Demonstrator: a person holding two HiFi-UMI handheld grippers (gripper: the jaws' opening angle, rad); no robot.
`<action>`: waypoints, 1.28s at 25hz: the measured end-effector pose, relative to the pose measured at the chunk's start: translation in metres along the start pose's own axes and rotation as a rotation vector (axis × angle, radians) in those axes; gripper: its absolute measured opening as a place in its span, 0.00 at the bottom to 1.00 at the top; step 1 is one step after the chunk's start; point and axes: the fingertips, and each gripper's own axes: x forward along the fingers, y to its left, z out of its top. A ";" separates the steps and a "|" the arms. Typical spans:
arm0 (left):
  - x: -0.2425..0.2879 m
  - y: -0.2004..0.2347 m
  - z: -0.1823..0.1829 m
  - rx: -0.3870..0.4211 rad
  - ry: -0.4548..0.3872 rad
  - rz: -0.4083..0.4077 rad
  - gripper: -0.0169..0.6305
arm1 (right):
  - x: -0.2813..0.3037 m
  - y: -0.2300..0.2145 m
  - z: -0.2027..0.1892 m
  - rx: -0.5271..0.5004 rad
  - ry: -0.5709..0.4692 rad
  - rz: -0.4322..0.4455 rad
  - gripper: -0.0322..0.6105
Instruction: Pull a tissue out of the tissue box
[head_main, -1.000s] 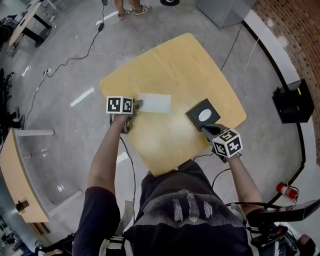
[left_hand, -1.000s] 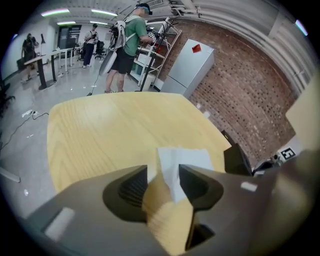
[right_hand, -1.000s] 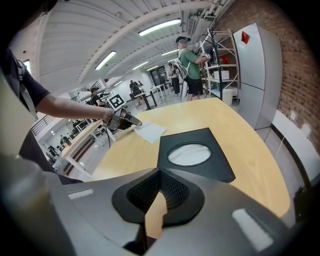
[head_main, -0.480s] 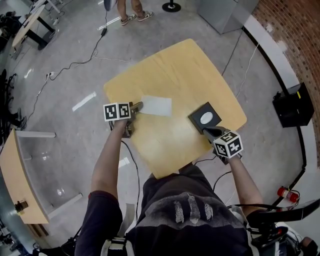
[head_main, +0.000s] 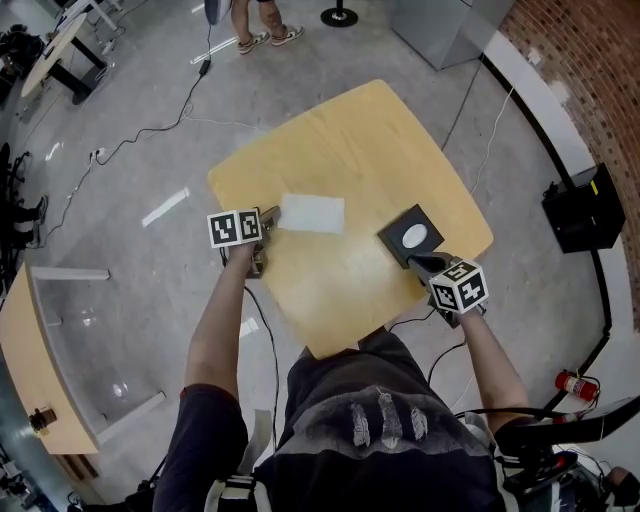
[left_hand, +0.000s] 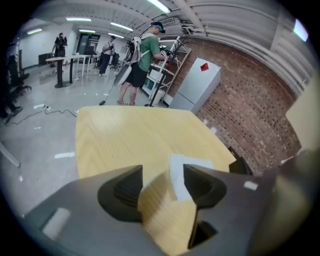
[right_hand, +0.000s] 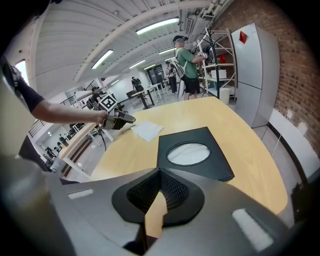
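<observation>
The task is judged to be essentially done. One white tissue (head_main: 312, 213) lies flat on the wooden table (head_main: 350, 130), just left of the middle of the head view. It is well apart from the black tissue box (head_main: 411, 236), which stands right of centre near the table's lower right edge.

The left gripper (head_main: 271, 214) is found at the tissue's left edge with its jaws spread, and they have just been opening. In the left gripper view a corner of the tissue is seen in the gap, close by the right-hand jaw, without being pinched. The tissue is therefore taken as released. At most, what is left is for the left gripper to be drawn clear of the sheet.

The right gripper (head_main: 415, 262) is held just below the box in the head view. Its jaws are seen clenched together with nothing between them; only a sliver of table shows through the slit.

Whether the left gripper's jaw tips touch the tissue's edge cannot be settled, as the surface between them is smeared by blur. The box's oval opening shows white, but it cannot be made out whether a further tissue stands ready in it. The box's sides are barely shown in either view.
</observation>
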 end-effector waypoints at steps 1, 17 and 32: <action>-0.003 0.001 0.001 0.016 -0.014 0.008 0.42 | 0.000 0.000 0.000 0.007 -0.002 0.002 0.04; -0.114 -0.003 0.054 0.258 -0.299 -0.192 0.03 | 0.019 0.094 0.074 -0.099 -0.182 0.031 0.04; -0.162 -0.105 0.049 0.505 -0.398 -0.367 0.03 | -0.040 0.167 0.122 0.012 -0.409 0.120 0.05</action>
